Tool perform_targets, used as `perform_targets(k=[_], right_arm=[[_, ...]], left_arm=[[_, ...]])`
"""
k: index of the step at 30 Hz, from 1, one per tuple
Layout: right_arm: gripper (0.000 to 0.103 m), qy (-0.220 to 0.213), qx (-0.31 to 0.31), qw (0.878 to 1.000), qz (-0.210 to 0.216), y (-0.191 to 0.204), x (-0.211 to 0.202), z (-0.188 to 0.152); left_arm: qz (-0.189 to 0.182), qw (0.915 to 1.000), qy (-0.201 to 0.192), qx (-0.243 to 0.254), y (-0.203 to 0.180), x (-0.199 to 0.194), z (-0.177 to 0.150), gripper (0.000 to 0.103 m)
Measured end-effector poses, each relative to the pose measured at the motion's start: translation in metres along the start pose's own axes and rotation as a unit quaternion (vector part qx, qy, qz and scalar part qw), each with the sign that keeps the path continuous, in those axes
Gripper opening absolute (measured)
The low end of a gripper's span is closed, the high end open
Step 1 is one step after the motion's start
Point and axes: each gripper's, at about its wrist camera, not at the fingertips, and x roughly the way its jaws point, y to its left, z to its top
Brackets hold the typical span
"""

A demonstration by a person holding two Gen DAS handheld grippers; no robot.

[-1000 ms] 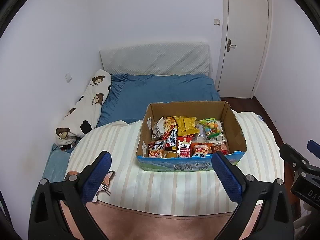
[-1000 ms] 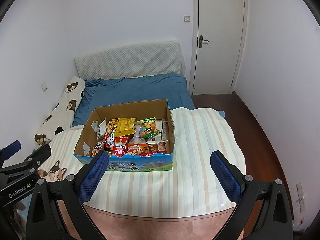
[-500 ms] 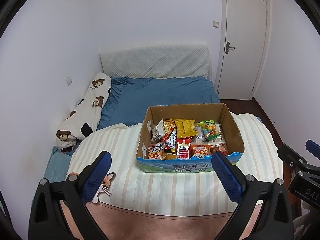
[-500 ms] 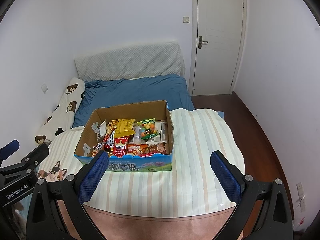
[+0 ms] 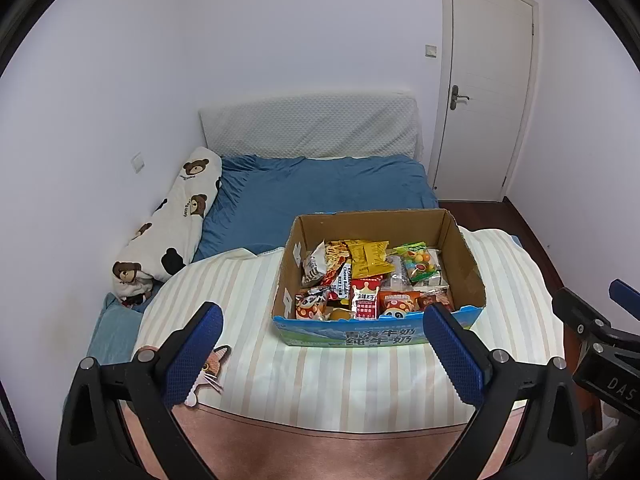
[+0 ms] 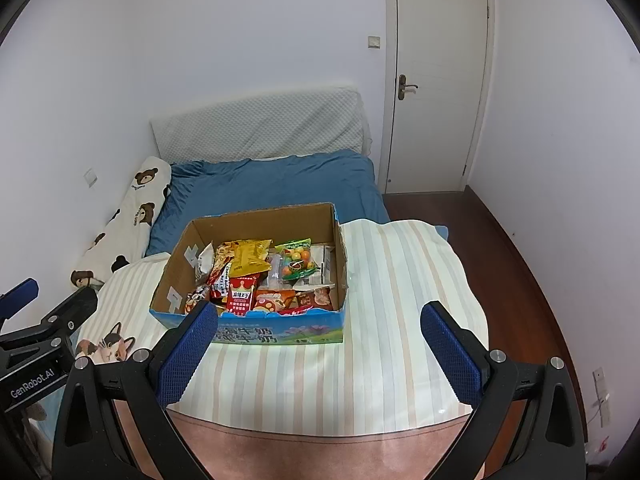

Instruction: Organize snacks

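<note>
- The snack packets [image 5: 362, 276] are all sitting inside the cardboard box [image 5: 466, 256], piled close together.
- The box is resting on the striped cloth [image 5: 320, 384] on the table, in front of the blue bed [image 5: 320, 188].
- No snacks are lying out on the cloth.
- The left gripper [image 5: 322, 334] is hanging back from the box, jaws spread wide, holding nothing.
- The right gripper [image 6: 318, 334] is doing the same, jaws wide apart and holding nothing.
- This could be snacks waiting to be sorted, or snacks already tidied into the box. I cannot tell which.
</note>
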Motion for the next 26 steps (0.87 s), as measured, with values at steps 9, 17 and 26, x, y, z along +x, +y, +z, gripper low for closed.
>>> perform_targets(k=[9, 17, 26], right_arm=[[0.103, -0.001, 0.0, 1.0, 0.0, -0.0011, -0.0019, -0.0006], [0.103, 0.0, 0.0, 1.0, 0.001, -0.0012, -0.0015, -0.0007], [0.103, -0.001, 0.003, 1.0, -0.001, -0.0012, -0.0042, -0.0035]], left_arm=[[-0.003, 1.0, 0.001, -0.003, -0.0008, -0.0005, -0.0001, 0.103], [-0.002, 1.0, 0.001, -0.003, -0.0009, -0.0016, 0.0002, 0.103], [-0.002, 1.0, -0.001, 0.002, 0.0009, -0.0021, 0.0005, 0.103]])
